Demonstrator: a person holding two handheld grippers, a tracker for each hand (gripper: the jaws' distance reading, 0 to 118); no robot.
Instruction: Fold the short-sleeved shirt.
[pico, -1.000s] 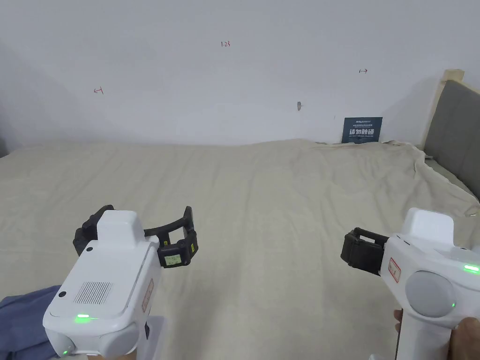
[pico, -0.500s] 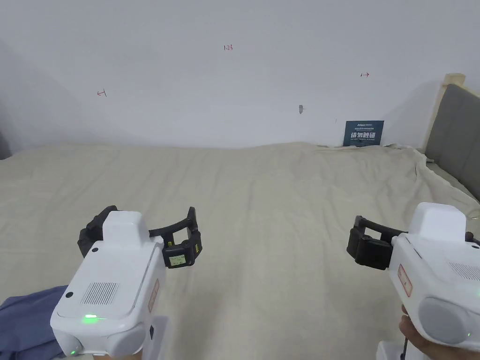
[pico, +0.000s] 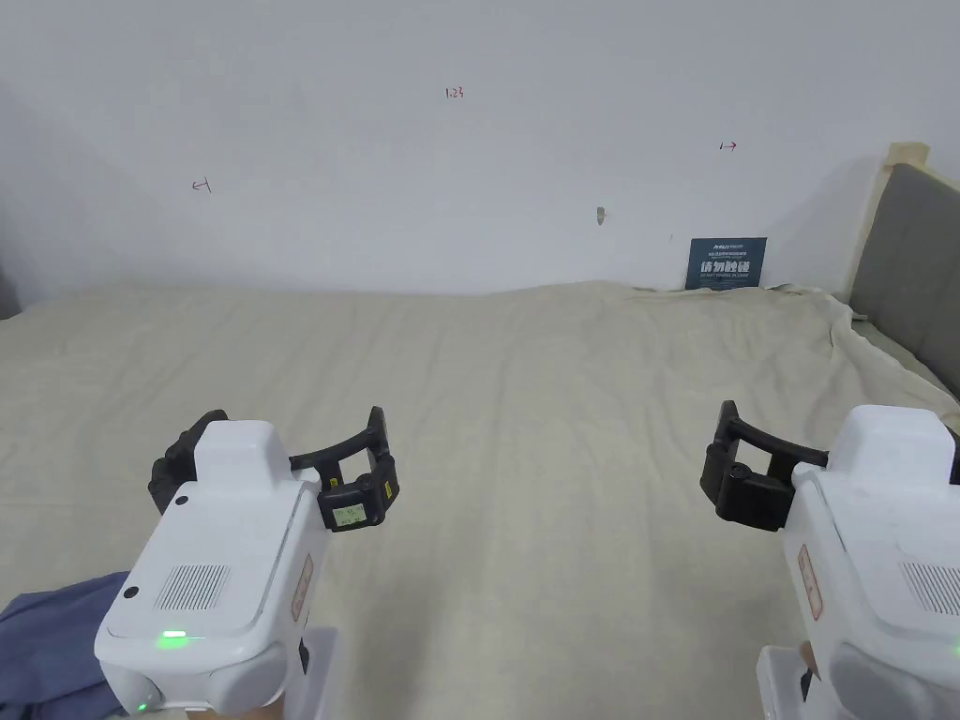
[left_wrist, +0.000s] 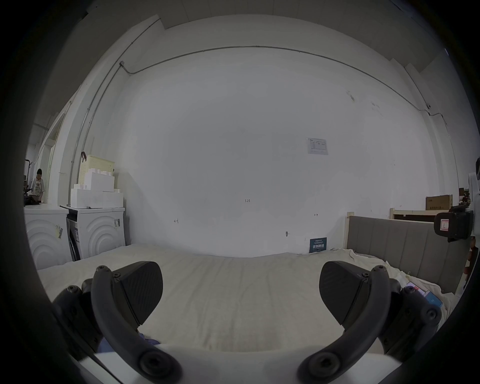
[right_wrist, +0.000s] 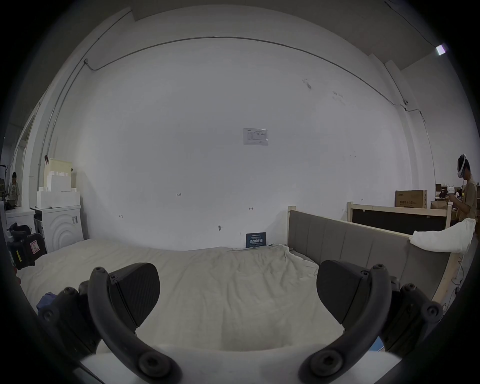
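Blue shirt (pico: 42, 637) crumpled on bed sheet (pico: 562, 394), left of wide-parted, empty left gripper (pico: 281, 464); right gripper (right_wrist: 237, 293) likewise spread.

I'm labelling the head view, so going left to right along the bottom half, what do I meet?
Blue shirt → left gripper → bare beige bedsheet → right gripper

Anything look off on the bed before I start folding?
The blue shirt lies crumpled at the bed's near left edge, not spread flat. Both grippers, left and right, hover open and empty.
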